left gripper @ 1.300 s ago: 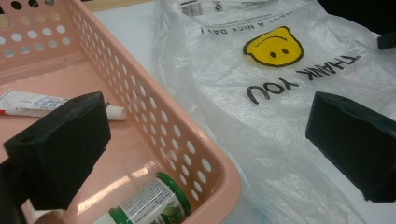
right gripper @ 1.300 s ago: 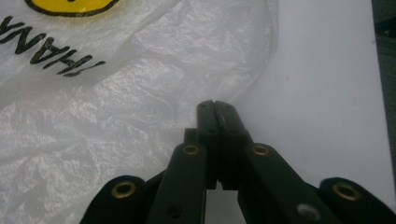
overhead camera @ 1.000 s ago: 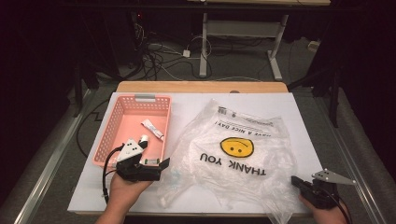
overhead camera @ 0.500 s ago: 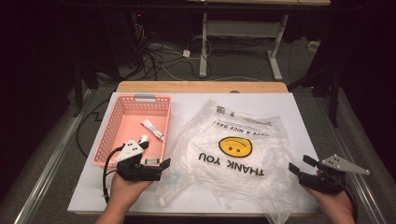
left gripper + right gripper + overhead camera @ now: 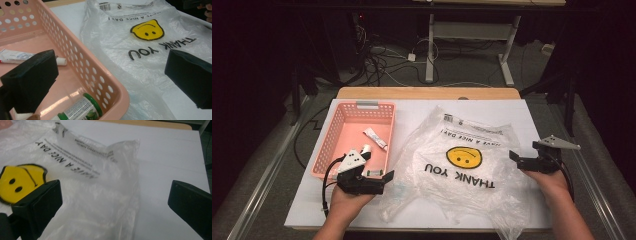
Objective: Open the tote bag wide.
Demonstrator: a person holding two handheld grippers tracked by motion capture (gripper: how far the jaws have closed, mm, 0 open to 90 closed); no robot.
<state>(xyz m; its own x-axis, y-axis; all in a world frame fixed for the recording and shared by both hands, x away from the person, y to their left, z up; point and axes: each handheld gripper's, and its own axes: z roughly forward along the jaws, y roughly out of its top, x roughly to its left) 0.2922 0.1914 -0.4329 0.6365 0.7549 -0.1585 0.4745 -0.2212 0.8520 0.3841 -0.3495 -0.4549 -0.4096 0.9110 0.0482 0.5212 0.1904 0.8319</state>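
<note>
A clear plastic bag (image 5: 462,165) printed with a yellow smiley and "THANK YOU" lies flat on the white table top (image 5: 512,110). My left gripper (image 5: 374,175) rests by the near right corner of the pink basket (image 5: 324,145), open, with the basket wall (image 5: 82,62) and the bag (image 5: 150,50) ahead of its jaws. My right gripper (image 5: 528,152) hovers at the bag's right edge, open. Its jaws have just been opening and nothing is pinched between them; the bag (image 5: 100,195) lies below them.
Inside the basket lie a white tube (image 5: 375,138) and a green-lidded bottle (image 5: 82,110). A wooden table edge (image 5: 427,93) runs along the far side. Cables and a desk frame (image 5: 432,45) are on the dark floor beyond.
My right gripper has moved from the bag's near right corner farther up the bag's right edge, and its jaws have gone from shut to wide open. The left gripper has stayed put.
</note>
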